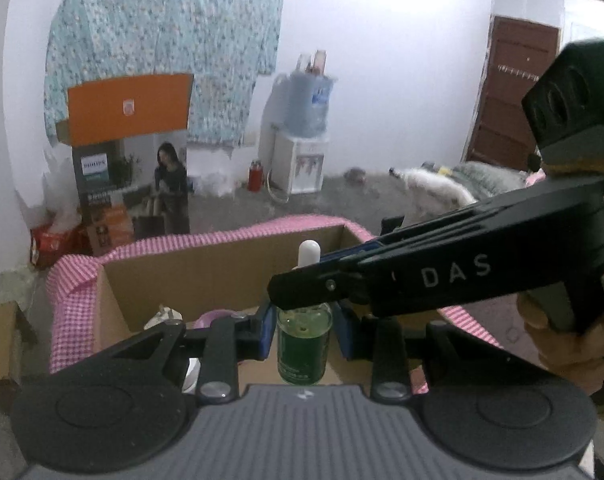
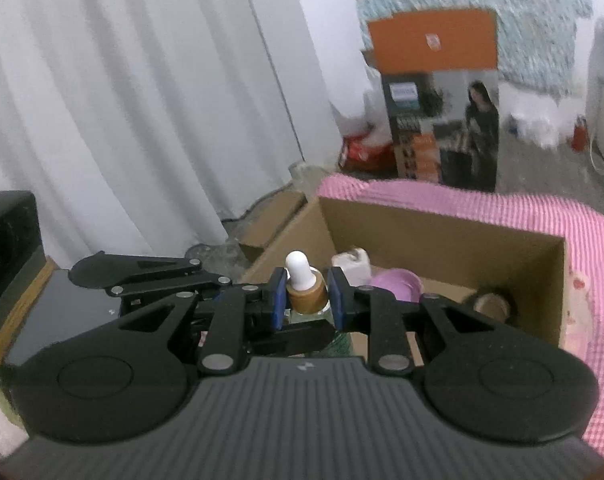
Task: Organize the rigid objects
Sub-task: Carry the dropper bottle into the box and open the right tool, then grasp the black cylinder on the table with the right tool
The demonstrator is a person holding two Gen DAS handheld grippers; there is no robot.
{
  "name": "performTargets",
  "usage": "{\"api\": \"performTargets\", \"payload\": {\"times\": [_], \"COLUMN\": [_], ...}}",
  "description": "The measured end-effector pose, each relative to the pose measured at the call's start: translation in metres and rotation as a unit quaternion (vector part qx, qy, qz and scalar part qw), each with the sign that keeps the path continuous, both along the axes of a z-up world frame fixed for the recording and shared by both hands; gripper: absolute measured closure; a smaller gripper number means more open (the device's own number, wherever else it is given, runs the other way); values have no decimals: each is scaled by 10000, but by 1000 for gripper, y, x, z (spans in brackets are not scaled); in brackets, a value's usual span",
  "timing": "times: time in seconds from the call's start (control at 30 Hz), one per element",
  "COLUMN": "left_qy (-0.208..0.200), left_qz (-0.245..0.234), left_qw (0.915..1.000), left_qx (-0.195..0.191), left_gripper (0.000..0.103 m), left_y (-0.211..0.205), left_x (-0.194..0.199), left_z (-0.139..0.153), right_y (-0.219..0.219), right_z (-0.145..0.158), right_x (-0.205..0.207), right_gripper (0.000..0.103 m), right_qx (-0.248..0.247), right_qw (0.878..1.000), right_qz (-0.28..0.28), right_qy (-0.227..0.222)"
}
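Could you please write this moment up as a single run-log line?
left gripper: shut on dropper bottle body | right gripper: shut on its cap | cardboard box: behind bottle

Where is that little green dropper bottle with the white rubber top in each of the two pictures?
Left wrist view: the dropper bottle stands low and centre, its green glass body between the left gripper; the right gripper crosses its neck.
Right wrist view: centre, its white bulb and wooden collar between the right gripper.
Shared landmark: the orange-topped carton behind the cardboard box.
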State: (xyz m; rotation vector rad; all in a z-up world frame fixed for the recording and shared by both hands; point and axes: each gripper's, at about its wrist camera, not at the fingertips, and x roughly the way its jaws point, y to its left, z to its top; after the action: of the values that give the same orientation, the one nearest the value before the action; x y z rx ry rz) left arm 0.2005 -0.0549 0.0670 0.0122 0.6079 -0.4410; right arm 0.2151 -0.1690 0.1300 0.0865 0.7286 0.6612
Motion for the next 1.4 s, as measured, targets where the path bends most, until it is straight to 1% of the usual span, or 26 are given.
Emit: {"api": "performTargets", "payload": {"times": [0.13, 0.23, 0.37, 0.43, 0.57, 0.63, 0.73, 0.77, 0.83, 0.87, 0.9, 0.93, 0.97, 1.0, 1.07, 1.1, 1.2, 1.33, 1.4], "left_qy": [355, 536, 779, 903, 1041, 1046, 924, 867, 804, 793, 780, 766, 741, 706, 621, 559, 377, 296, 286], "left_qz": [86, 138, 173, 166, 191, 182, 158, 148, 125, 122, 118, 114, 108, 105, 85, 84, 76, 22, -17], "left_qw": [9993, 9984, 9965, 9954, 9938, 9938, 9948, 9952, 9957, 9958, 9959, 9961, 9964, 9968, 9976, 9980, 9990, 9994, 9995], "left_qx": [21, 124, 260, 269, 329, 341, 393, 427, 450, 447, 433, 417, 393, 360, 301, 283, 247, 174, 90], "left_gripper": [71, 71, 71, 66, 63, 54, 42, 41, 35, 34, 33, 31, 29, 26, 22, 20, 15, 12, 9], "left_y": [-2, 1, 2, 6, 12, 13, 12, 12, 10, 9, 9, 9, 9, 10, 10, 12, 15, 20, 24], "left_x": [25, 34, 44, 48, 49, 47, 40, 38, 33, 32, 29, 26, 23, 18, 9, 2, -22, -58, -72], "left_z": [-24, -38, -52, -56, -65, -66, -65, -63, -60, -59, -58, -56, -53, -50, -43, -38, -27, -19, -20], "right_y": [-8, -7, -3, 3, 13, 16, 25, 26, 25, 25, 25, 25, 25, 24, 19, 15, -4, -41, -61], "right_z": [-30, -53, -79, -89, -102, -108, -118, -121, -118, -116, -114, -110, -107, -103, -94, -89, -71, -50, -48], "right_x": [27, 41, 55, 61, 67, 71, 71, 72, 72, 72, 71, 70, 69, 67, 60, 55, 33, -20, -48], "right_gripper": [82, 82, 82, 82, 82, 82, 80, 79, 79, 74, 66, 60, 50, 47, 45, 42, 37, 36, 36], "right_qx": [75, 105, 150, 134, 97, 39, -191, -225, -148, -114, -96, -105, -118, -124, -92, -42, 197, 608, 854], "right_qw": [9991, 9979, 9964, 9958, 9948, 9945, 9936, 9930, 9930, 9930, 9933, 9939, 9945, 9953, 9964, 9967, 9975, 9962, 9935], "right_qz": [-62, -56, -7, 38, 140, 168, 238, 257, 285, 286, 273, 234, 188, 143, 65, 14, -198, -549, -728], "right_qy": [412, 639, 836, 902, 1002, 1036, 1086, 1127, 1139, 1137, 1117, 1075, 1019, 953, 843, 806, 642, 282, 193]}}
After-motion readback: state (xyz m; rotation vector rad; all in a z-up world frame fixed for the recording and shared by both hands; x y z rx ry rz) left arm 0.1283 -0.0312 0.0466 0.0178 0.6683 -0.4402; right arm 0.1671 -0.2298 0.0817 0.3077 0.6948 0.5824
